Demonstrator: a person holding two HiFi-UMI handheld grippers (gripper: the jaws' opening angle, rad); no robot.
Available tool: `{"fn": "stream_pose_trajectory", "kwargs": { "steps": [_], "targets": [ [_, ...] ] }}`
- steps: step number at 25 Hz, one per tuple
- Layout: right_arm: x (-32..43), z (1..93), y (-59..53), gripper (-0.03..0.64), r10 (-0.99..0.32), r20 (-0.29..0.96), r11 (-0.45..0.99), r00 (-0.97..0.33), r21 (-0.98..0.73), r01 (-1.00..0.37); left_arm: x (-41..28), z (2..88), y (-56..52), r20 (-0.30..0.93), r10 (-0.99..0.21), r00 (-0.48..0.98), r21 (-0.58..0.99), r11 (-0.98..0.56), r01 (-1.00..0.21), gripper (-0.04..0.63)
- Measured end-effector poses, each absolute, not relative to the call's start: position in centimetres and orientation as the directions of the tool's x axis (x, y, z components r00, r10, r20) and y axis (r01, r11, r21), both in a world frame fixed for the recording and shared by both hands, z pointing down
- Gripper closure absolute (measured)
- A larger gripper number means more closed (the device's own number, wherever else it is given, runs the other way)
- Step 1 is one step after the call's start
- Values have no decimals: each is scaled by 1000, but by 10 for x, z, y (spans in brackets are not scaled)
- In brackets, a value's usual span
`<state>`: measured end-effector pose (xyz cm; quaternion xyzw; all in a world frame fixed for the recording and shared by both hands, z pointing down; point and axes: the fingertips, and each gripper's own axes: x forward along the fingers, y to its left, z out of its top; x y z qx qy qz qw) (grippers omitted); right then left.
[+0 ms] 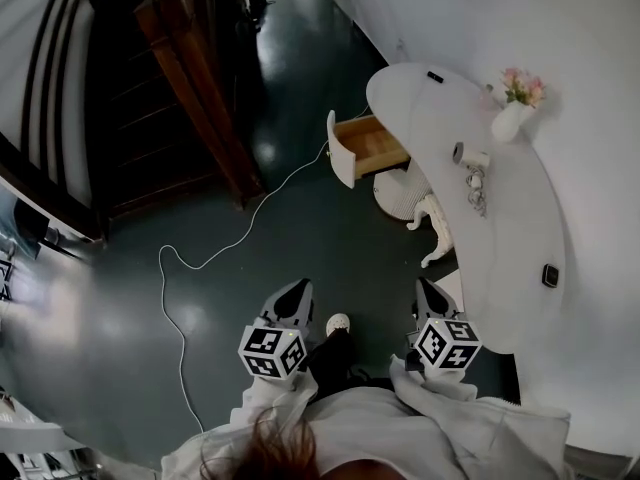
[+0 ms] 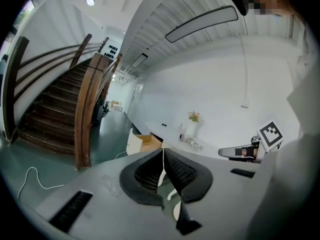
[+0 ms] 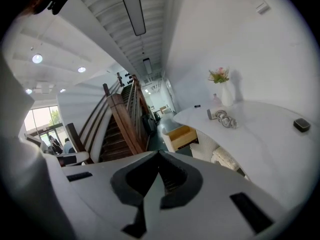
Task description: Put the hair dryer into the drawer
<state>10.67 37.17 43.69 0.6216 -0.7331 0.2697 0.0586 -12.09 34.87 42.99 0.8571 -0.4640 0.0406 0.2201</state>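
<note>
The white hair dryer (image 1: 470, 155) lies on the curved white table (image 1: 520, 268) by the wall, its coiled cord (image 1: 477, 190) beside it. In the right gripper view the dryer (image 3: 214, 114) and cord (image 3: 228, 120) lie far ahead of the jaws. A wooden drawer (image 1: 370, 145) stands pulled open at the table's far end; it also appears in both gripper views (image 2: 145, 142) (image 3: 180, 136). My left gripper (image 1: 300, 288) and right gripper (image 1: 425, 288) hover over the dark floor, well short of the table. Both are shut with nothing in them.
A white vase of pink flowers (image 1: 513, 116) stands behind the dryer. Small black items (image 1: 549, 275) (image 1: 435, 76) lie on the table. A white wicker seat (image 1: 403, 193) sits under the table. A white cable (image 1: 215, 258) trails across the floor. A wooden staircase (image 1: 150, 88) rises at left.
</note>
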Motion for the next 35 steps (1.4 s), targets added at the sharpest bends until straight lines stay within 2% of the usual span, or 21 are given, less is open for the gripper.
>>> {"fn": "stream_pose_trajectory", "kwargs": {
  "steps": [21, 35],
  "targets": [
    [73, 448, 223, 568, -876, 428, 87, -224, -316, -945, -140, 444, 200, 259, -750, 609, 364, -509, -780, 578],
    [81, 457, 214, 568, -856, 485, 34, -180, -295, -955, -125, 456, 185, 292, -694, 658, 399, -536, -744, 578]
  ]
}}
